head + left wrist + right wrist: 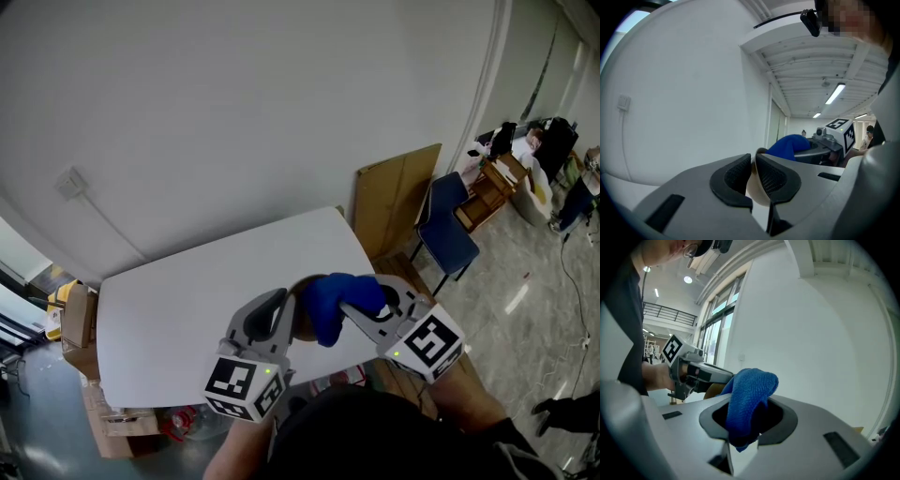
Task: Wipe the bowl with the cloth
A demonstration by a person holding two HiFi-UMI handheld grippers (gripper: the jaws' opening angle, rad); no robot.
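- Left fingers (pixel 733 178) of mine are pinched narrow on the bowl (pixel 757 199) rim
- my right fingers (pixel 780 420) are clamped on the blue cloth (pixel 750 390), right at the bowl
- white surface (pixel 187 300) sits below the bowl

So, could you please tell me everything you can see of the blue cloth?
The cloth is bright blue, nubby pile fabric, like microfibre, bunched into a soft wad. The right tongs are shut on its middle: a rounded fold bulges above the jaws, a short end hangs below. It is held above the white table, right by the bowl that the left tongs grip at the rim; whether it touches the bowl I cannot tell.
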